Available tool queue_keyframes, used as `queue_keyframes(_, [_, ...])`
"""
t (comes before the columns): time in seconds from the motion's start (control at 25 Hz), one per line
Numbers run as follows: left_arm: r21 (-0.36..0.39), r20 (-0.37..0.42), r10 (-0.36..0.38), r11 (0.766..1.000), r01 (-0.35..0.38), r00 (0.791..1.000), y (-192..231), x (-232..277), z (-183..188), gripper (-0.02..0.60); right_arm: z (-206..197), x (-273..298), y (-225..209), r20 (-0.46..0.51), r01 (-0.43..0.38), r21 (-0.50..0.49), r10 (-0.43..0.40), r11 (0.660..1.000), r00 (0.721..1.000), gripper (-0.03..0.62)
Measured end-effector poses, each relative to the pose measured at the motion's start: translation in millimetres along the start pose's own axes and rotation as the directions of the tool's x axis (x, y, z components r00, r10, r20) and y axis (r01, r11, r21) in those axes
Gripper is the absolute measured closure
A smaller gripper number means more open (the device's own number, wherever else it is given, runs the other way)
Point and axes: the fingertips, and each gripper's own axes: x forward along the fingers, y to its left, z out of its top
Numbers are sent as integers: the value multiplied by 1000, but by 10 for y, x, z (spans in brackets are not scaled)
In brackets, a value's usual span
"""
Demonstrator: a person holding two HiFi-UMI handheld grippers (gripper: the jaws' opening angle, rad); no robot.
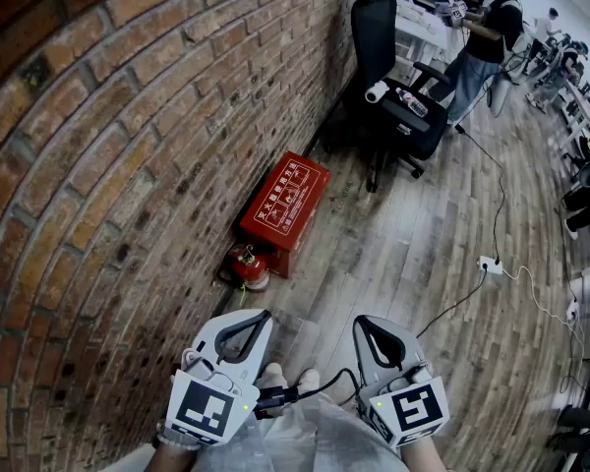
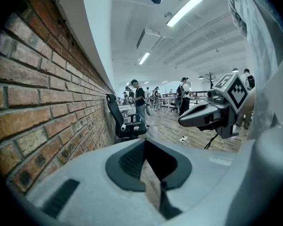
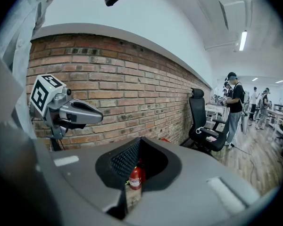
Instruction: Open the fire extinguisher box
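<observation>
The task has not visibly begun. The fire extinguisher box lies on the wooden floor against the brick wall, its red lid with white print apparently down and flat; no latch or handle is clear enough to make out. A small red fire extinguisher stands just beside the box's near end, and an office chair stands beyond its far end. The left gripper and right gripper hover well short of the box, side by side on its near side, each with its jaws closed together on nothing. Reaching the box, finding the catch and lifting the lid are all left to do.
</observation>
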Motion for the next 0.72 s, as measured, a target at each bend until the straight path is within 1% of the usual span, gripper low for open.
queue_keyframes(0.6, [-3,3,-5,1000,5,1000,-44,44,1,581,-27,-21,-56,-3,12,1,-12,1000,1000,588])
queue_keyframes(0.72, [-7,3,-1,1000,1,1000,-64,59,27,581,-18,-50,-99,11,17,20,-17,1000,1000,588])
